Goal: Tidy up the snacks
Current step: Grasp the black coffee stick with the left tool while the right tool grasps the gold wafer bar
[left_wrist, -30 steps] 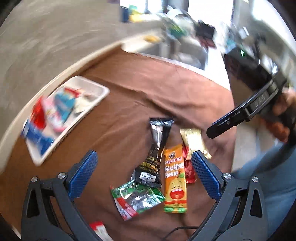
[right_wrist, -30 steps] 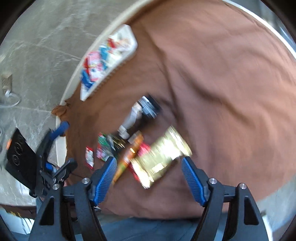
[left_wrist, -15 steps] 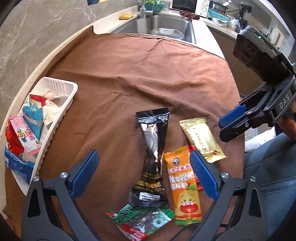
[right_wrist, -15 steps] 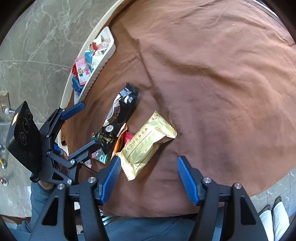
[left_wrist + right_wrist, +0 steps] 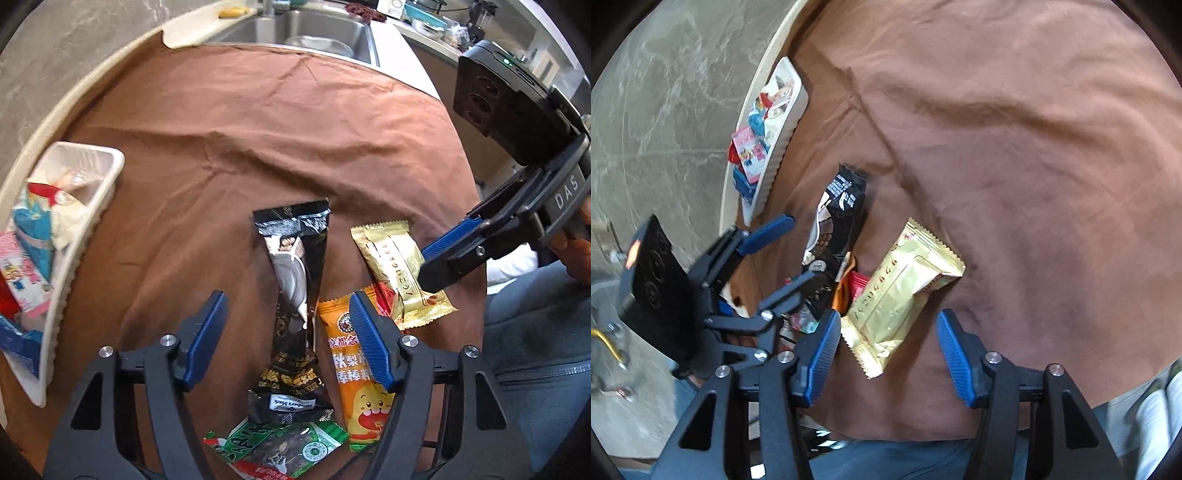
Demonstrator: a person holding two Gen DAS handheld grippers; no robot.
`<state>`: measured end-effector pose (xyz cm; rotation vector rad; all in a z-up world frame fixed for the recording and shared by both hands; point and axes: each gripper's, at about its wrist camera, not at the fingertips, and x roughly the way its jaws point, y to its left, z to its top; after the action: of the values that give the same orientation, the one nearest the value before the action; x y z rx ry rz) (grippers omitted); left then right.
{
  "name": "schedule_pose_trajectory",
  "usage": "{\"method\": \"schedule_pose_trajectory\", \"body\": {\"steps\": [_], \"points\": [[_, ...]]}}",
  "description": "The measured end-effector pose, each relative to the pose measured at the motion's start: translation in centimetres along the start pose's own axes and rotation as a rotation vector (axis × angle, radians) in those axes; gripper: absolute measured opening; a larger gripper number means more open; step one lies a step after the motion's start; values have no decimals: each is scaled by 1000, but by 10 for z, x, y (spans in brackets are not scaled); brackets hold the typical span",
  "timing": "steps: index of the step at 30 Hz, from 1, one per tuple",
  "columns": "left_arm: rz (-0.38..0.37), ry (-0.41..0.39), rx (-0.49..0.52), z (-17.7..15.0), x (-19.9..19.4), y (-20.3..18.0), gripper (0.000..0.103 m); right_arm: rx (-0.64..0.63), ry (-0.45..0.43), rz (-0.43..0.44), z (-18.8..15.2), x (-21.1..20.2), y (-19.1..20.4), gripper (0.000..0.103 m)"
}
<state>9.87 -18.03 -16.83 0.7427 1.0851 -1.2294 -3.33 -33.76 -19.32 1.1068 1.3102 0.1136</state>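
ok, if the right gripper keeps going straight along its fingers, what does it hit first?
Most likely the gold snack packet: it lies on the brown cloth between the right gripper's closing jaws, not yet pinched. Depth is hard to judge, so it could meet the cloth beside the packet instead.

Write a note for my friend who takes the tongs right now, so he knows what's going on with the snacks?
Left tongs: closing over the long black packet, not gripping yet.
Right tongs: closing around the gold packet, pads not yet pressing.
Both packets lie on the brown cloth, beside an orange packet and a green one.
Done: several snacks already sit in the white tray.
Left: grip these packets and move the remaining loose ones into the tray.
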Motion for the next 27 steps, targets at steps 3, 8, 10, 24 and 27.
{"method": "schedule_pose_trajectory", "body": {"steps": [3,8,10,24,27], "points": [[-16,36,-1,1,11,3,59,30,20,12,2,5,-3,53],[-52,46,-19,2,18,7,41,69,37,39,4,11,-3,49],[-63,49,-20,3,19,9,31,86,32,49,6,11,-5,49],[-92,41,-74,0,16,11,11,104,-5,83,13,9,-9,21],[-103,42,-84,-1,14,10,11,85,-3,92,13,9,-5,19]]}}
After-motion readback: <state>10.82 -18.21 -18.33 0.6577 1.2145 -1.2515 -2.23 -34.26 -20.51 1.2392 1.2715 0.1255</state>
